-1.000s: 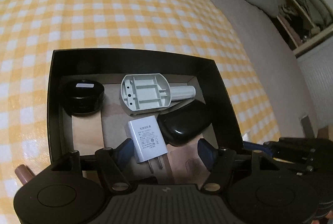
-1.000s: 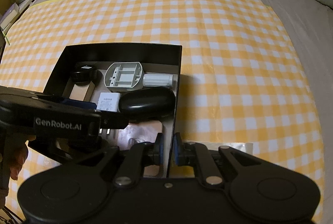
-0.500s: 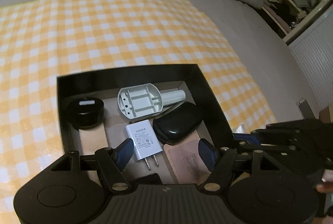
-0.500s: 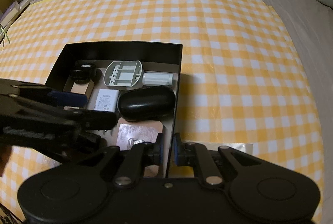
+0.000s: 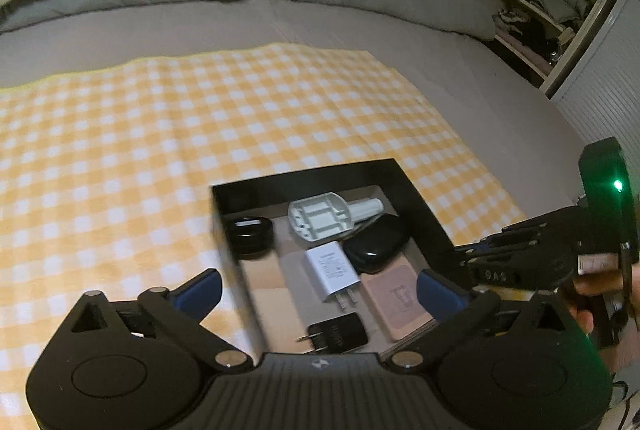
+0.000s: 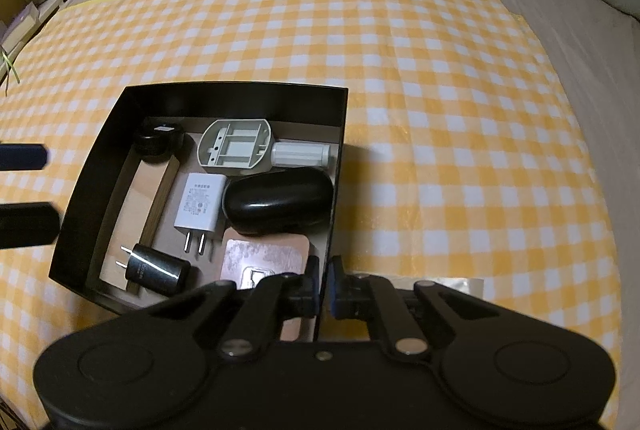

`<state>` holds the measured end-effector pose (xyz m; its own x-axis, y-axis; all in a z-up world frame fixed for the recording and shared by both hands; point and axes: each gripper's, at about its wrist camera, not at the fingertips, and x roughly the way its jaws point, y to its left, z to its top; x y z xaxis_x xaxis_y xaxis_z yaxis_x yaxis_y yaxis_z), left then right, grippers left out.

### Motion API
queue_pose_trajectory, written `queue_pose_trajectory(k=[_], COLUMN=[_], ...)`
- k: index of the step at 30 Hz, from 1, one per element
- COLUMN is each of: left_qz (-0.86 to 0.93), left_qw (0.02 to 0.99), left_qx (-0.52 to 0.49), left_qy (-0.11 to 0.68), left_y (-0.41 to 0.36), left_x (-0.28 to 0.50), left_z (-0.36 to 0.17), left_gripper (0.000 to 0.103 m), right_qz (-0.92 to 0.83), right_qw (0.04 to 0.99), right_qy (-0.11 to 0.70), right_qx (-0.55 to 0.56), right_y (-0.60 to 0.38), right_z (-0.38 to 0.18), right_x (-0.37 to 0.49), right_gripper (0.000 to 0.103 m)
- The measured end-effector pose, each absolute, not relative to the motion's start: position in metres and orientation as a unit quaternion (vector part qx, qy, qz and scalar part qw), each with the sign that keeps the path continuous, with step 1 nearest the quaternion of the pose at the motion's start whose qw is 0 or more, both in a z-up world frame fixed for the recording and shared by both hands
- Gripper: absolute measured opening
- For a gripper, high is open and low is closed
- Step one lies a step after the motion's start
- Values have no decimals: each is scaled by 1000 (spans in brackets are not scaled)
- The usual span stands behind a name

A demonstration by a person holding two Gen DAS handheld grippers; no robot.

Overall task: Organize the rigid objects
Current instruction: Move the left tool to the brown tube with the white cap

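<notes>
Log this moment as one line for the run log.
left claw: open, empty, above box | right claw: shut on box wall | black box: white charger, black charger, black case inside

Dim warm indoor light, heavy fisheye bending at edges, left wrist view motion-blurred, glare on black case [image 6: 280, 202].

A black open box [image 6: 338, 134] sits on the bed, holding a white charger [image 6: 199, 202], a black plug [image 6: 156, 273], a glossy black case [image 6: 280, 200], a grey bracket [image 6: 236, 146] and a round black puck [image 6: 156, 142].
</notes>
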<state>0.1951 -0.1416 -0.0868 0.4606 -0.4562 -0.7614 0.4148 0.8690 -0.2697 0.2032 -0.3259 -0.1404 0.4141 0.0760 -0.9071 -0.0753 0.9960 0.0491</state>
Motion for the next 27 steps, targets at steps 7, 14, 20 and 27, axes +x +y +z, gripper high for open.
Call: queue_pose_trajectory(k=[7, 14, 20, 27], left_qz=[-258, -270, -296, -354], left_qw=[866, 857, 835, 799], left_qx=[0, 65, 139, 234], left_qy=[428, 435, 441, 426], left_y=[-105, -86, -90, -105], left_x=[181, 168, 156, 149], left_z=[-80, -94, -111, -140], left_gripper=[103, 103, 103, 103], right_qz=[37, 29, 33, 26], right_qw=[842, 842, 843, 844], right_qy=[539, 539, 537, 536], right_qx=[-7, -14, -11, -9], right_y=[-325, -321, -323, -333], right_z=[-139, -141, -141, -139], right_x=[202, 203, 199, 193], right_gripper=[5, 5, 5, 5])
